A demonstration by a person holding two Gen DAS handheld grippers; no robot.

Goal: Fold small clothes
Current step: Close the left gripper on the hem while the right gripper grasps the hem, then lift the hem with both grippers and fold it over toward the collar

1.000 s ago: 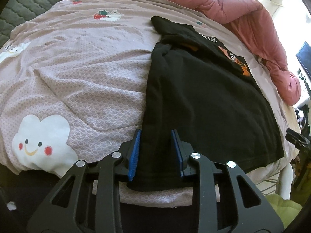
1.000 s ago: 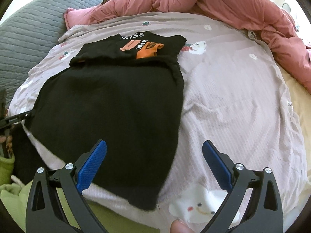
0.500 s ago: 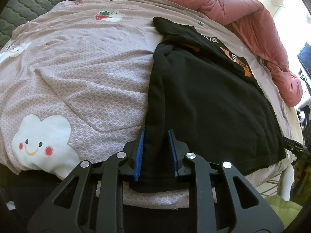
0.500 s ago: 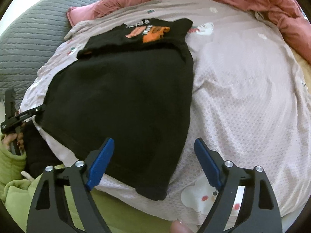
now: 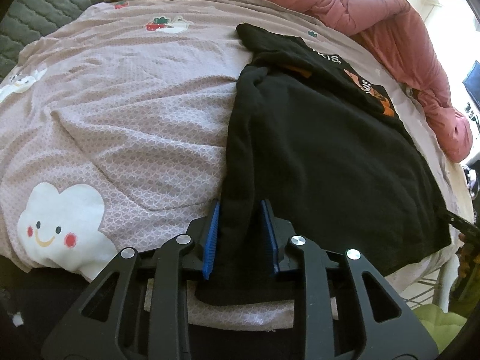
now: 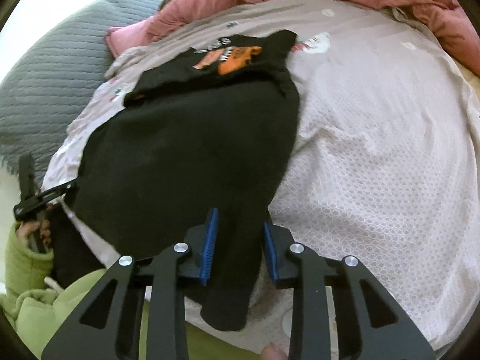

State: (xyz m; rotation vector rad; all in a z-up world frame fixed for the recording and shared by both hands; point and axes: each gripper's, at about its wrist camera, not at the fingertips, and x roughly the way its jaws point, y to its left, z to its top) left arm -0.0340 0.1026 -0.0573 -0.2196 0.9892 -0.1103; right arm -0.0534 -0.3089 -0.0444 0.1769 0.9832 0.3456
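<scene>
The left gripper (image 5: 240,234) is clenching a bunched corner of the black shirt (image 5: 324,156) at lower centre, its blue pads (image 5: 211,240) pressing the fabric. The right gripper (image 6: 240,240) is pinching the opposite hem corner likewise. The shirt is lying across mid-frame on the pink bedsheet (image 5: 129,114). White lettering "KIS" (image 5: 328,57) is showing by an orange print; the rest is unreadable.

A home bedroom: a bed (image 5: 135,114) with cartoon-cloud sheet, pink duvet (image 5: 375,21) bunched at twelve o'clock.
</scene>
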